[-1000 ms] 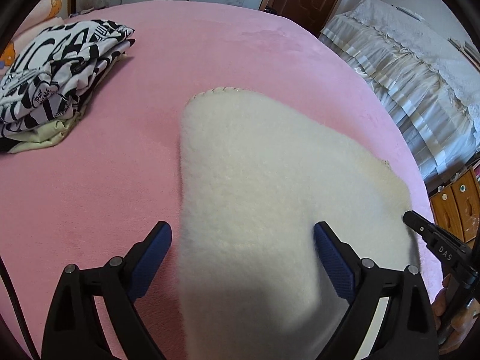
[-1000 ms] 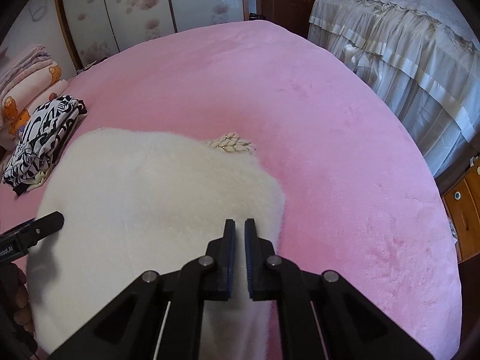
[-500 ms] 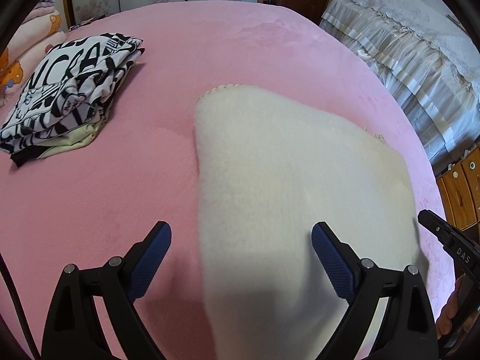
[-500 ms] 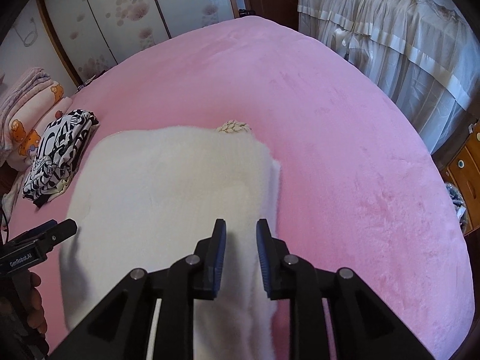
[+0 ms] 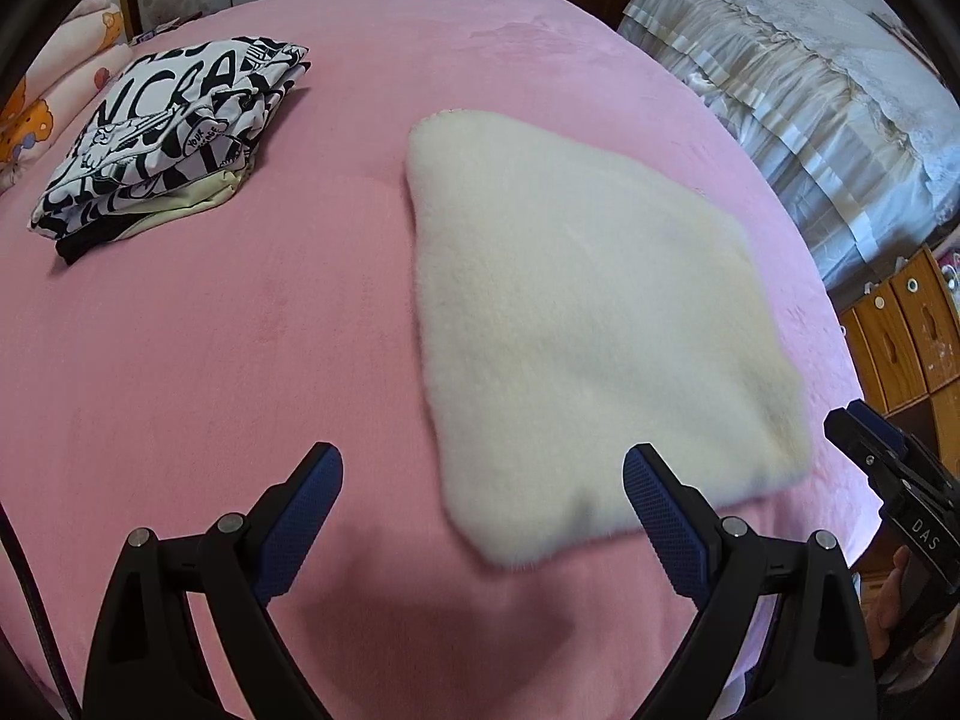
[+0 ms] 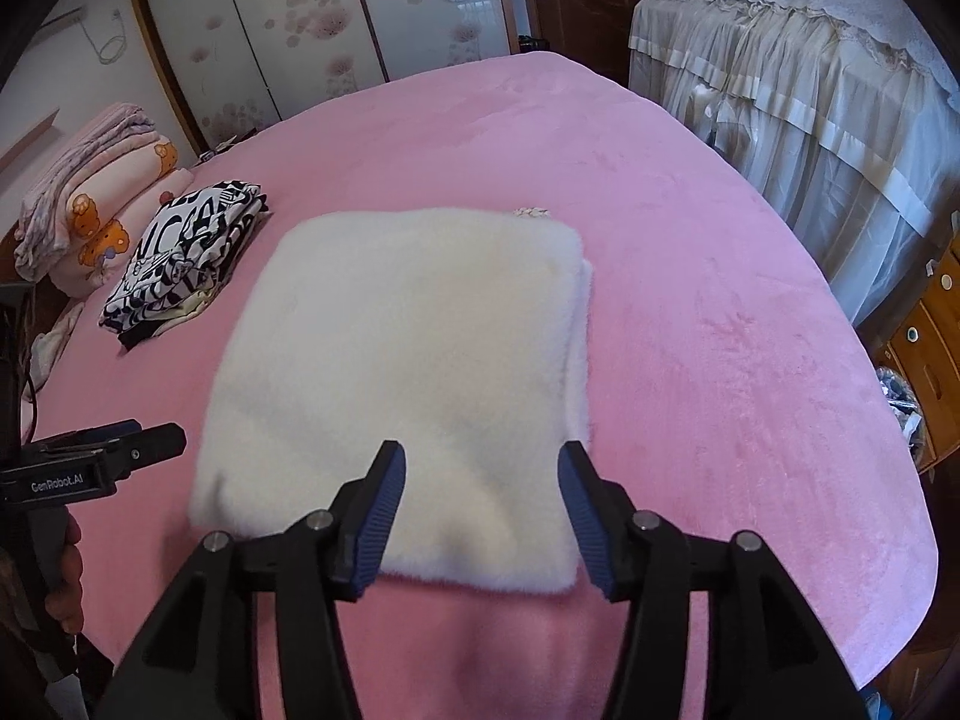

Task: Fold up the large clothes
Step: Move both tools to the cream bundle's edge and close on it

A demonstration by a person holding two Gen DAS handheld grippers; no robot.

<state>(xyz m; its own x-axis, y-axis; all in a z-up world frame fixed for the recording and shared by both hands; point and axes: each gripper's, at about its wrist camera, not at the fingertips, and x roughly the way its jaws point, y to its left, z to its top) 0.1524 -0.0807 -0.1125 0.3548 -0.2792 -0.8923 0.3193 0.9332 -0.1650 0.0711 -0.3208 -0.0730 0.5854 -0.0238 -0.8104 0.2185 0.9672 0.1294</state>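
Observation:
A cream fleecy garment (image 5: 588, 312) lies folded into a flat rectangle on the pink bed (image 5: 240, 360); it also shows in the right wrist view (image 6: 408, 360). My left gripper (image 5: 483, 480) is open and empty, held above the garment's near left corner. My right gripper (image 6: 477, 474) is open and empty, above the garment's near edge. Each gripper shows at the edge of the other's view: the right one (image 5: 888, 474) and the left one (image 6: 102, 456).
A stack of folded black-and-white printed clothes (image 5: 174, 126) lies at the far left of the bed. Folded quilts (image 6: 90, 204) sit beyond it. A covered bed (image 6: 810, 78) and wooden drawers (image 5: 900, 324) stand to the right.
My right gripper has opened and let go of the garment. Both grippers have pulled back and up, and the garment now lies flat on the bed.

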